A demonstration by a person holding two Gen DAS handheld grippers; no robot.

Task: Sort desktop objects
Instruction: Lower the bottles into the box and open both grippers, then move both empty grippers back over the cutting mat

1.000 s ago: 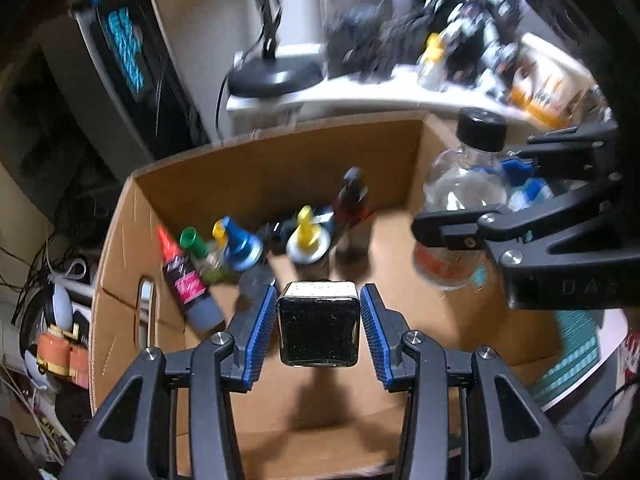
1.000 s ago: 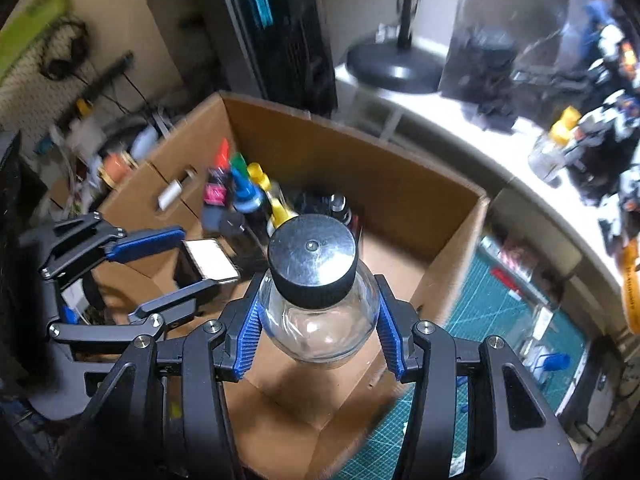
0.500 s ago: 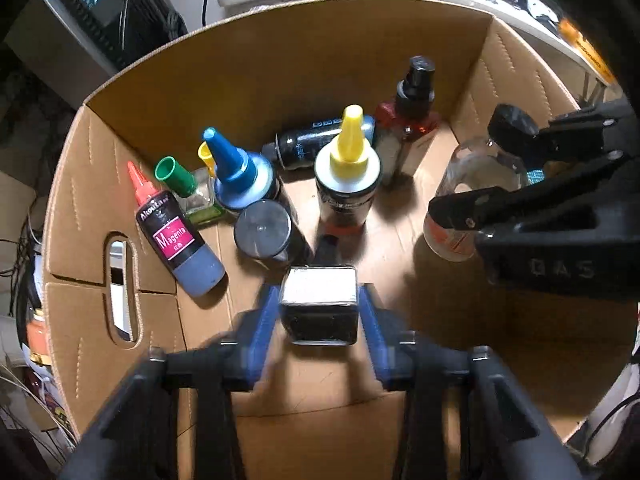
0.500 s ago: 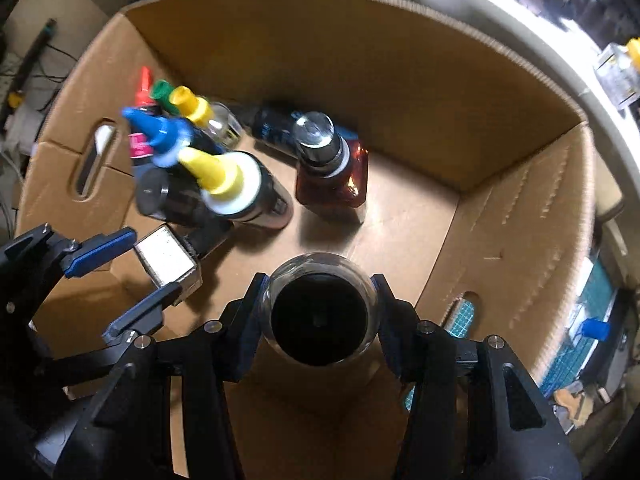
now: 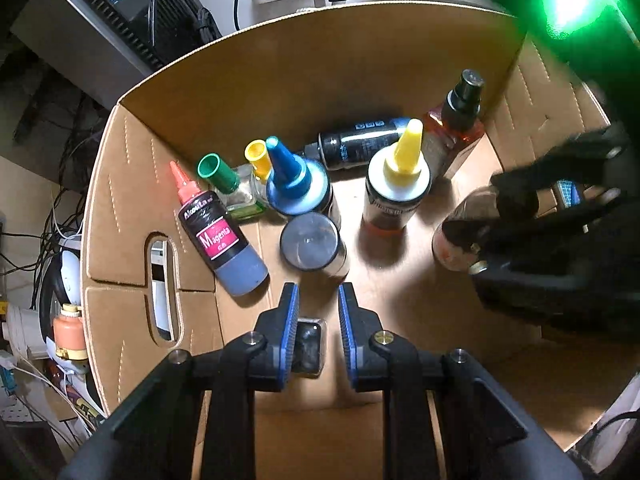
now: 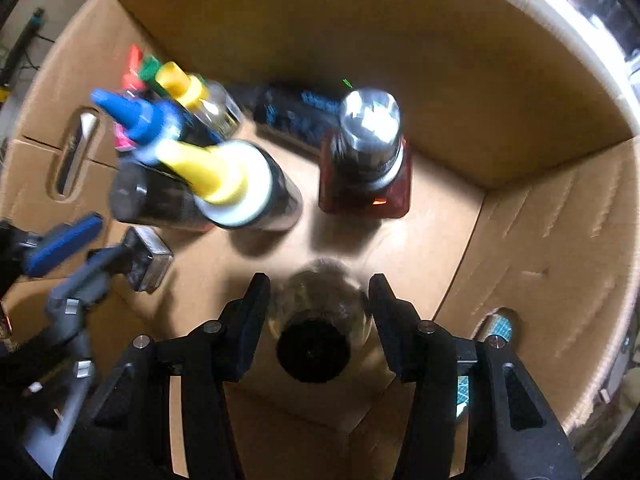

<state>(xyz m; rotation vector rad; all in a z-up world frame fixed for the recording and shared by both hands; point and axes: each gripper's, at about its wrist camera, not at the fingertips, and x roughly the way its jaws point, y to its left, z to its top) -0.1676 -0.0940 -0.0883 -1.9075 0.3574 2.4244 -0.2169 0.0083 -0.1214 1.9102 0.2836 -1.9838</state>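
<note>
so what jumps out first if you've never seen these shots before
The cluster of ink bottles with bright nozzle caps, red, green, yellow and blue, stands out at the left of the brown cardboard box, led by the black magenta-labelled bottle. Nearer the camera, the left hand-held gripper hangs over a small square black jar, and the right hand-held gripper straddles a round clear glass bottle with a black cap.

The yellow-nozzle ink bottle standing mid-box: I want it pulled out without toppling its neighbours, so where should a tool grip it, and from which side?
Grip the yellow-nozzle ink bottle low on its cone, at the white shoulder, coming straight down from above. It stands upright with its nozzle free, while the blue-nozzle bottle and amber spray bottle stand close at its sides, so a sideways approach would likely knock them.
</note>
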